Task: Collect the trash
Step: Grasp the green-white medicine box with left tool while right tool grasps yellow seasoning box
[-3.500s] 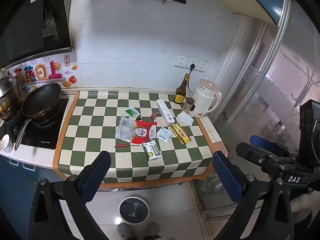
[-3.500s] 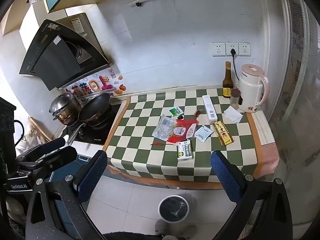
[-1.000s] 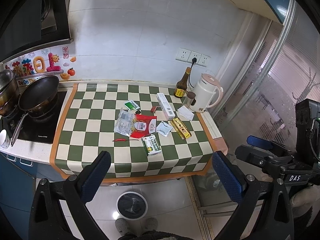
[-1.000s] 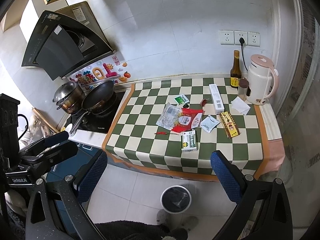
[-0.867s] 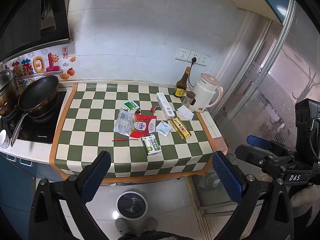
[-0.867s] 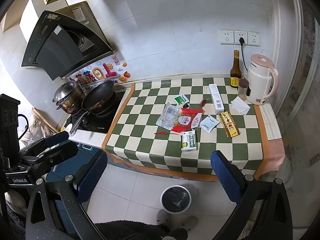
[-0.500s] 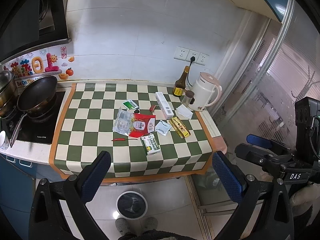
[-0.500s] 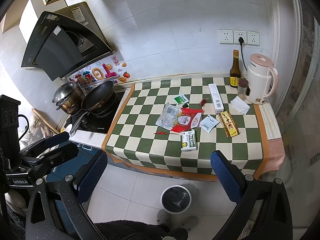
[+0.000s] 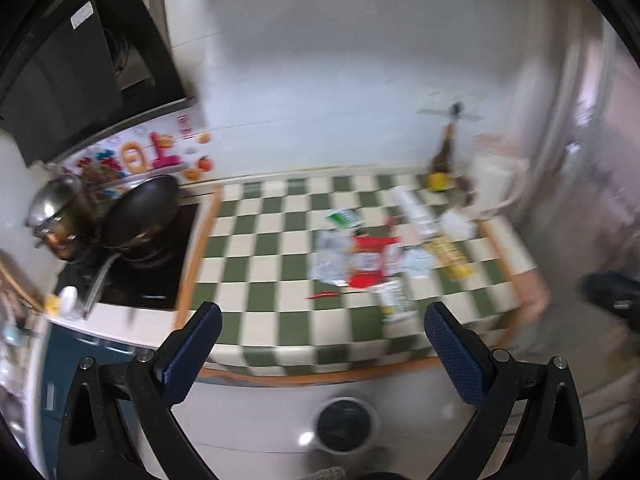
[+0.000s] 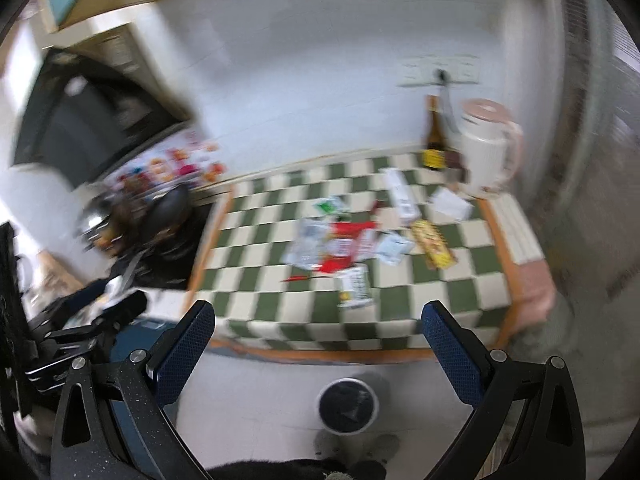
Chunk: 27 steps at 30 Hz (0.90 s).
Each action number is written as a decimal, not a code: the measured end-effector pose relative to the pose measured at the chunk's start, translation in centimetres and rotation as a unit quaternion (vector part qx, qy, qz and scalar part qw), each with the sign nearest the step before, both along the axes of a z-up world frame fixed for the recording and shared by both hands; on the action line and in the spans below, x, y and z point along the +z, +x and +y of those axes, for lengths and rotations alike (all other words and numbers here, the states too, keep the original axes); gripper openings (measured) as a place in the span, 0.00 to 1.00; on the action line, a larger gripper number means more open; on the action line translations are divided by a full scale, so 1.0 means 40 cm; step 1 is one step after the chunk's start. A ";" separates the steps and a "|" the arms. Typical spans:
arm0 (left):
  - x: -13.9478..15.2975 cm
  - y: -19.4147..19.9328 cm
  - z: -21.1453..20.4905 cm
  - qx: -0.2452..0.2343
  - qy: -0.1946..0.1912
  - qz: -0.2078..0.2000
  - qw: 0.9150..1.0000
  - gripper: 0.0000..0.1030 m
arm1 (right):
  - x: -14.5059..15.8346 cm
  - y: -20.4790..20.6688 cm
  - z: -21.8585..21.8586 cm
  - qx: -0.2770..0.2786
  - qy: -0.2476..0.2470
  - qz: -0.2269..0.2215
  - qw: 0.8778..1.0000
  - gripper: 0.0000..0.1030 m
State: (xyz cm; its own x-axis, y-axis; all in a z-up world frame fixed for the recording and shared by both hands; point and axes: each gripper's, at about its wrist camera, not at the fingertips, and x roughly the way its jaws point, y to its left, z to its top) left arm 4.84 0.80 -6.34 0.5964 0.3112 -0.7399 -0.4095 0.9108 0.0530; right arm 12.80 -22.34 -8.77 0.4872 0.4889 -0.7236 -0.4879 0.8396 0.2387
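Several pieces of trash lie in the middle of the green-and-white checked counter (image 9: 272,264): a red packet (image 9: 370,258), a clear wrapper (image 9: 330,258), a green-and-white box (image 9: 394,300), a yellow box (image 9: 450,256), a small red chili (image 9: 326,294). They also show in the right wrist view, with the red packet (image 10: 348,240) and the box (image 10: 356,284). A round trash bin (image 9: 344,424) stands on the floor below the counter; it also shows in the right wrist view (image 10: 348,404). My left gripper (image 9: 320,352) is open and empty, well back from the counter. My right gripper (image 10: 318,348) is open and empty too. Both views are blurred.
A black pan (image 9: 140,208) and a steel pot (image 9: 54,216) sit on the hob at the left. A brown bottle (image 10: 432,136) and a white kettle (image 10: 488,148) stand at the back right. A glass door is at the right.
Both views have swung and blurred. The counter now looks closer, and the left view has turned left to show more of the hob and hood. Both grippers stay open.
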 end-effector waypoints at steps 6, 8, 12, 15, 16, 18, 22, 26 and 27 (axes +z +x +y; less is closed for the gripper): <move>-0.236 0.180 0.069 0.008 -0.099 0.102 0.990 1.00 | -0.136 0.131 -0.042 -0.088 -0.032 0.045 0.995 1.00; -0.329 0.266 0.063 0.013 -0.142 0.132 0.981 1.00 | -0.212 0.203 -0.054 -0.110 -0.060 0.063 0.990 1.00; -0.472 0.413 0.032 0.024 -0.184 0.185 0.965 1.00 | -0.351 0.371 -0.064 -0.133 -0.104 0.091 0.981 0.98; -0.601 0.534 0.011 0.035 -0.217 0.238 0.946 0.93 | -0.464 0.522 -0.053 -0.127 -0.131 0.112 0.977 0.88; -0.648 0.575 0.003 0.039 -0.230 0.254 0.938 0.90 | -0.506 0.576 -0.046 -0.121 -0.139 0.123 0.975 0.82; -0.728 0.636 -0.006 0.046 -0.242 0.284 0.927 0.90 | -0.576 0.669 -0.025 -0.100 -0.150 0.147 0.973 0.79; -0.835 0.692 -0.016 0.067 -0.241 0.323 0.913 0.71 | -0.707 0.832 0.036 -0.049 -0.171 0.181 0.967 0.79; -0.827 0.695 -0.014 0.078 -0.220 0.297 0.926 0.62 | -0.804 0.939 0.114 -0.009 -0.193 0.195 0.962 0.79; -0.826 0.691 -0.008 0.083 -0.221 0.293 0.927 0.62 | -0.822 0.956 0.131 -0.002 -0.198 0.192 0.961 0.79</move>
State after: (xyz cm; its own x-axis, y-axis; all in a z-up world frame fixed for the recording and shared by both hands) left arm 32.50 0.48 -39.39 0.0229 -0.0480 -0.9986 -0.5642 0.8240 -0.0525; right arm 51.06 -17.08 -41.64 0.1483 0.1360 -0.9795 -0.4243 0.9035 0.0612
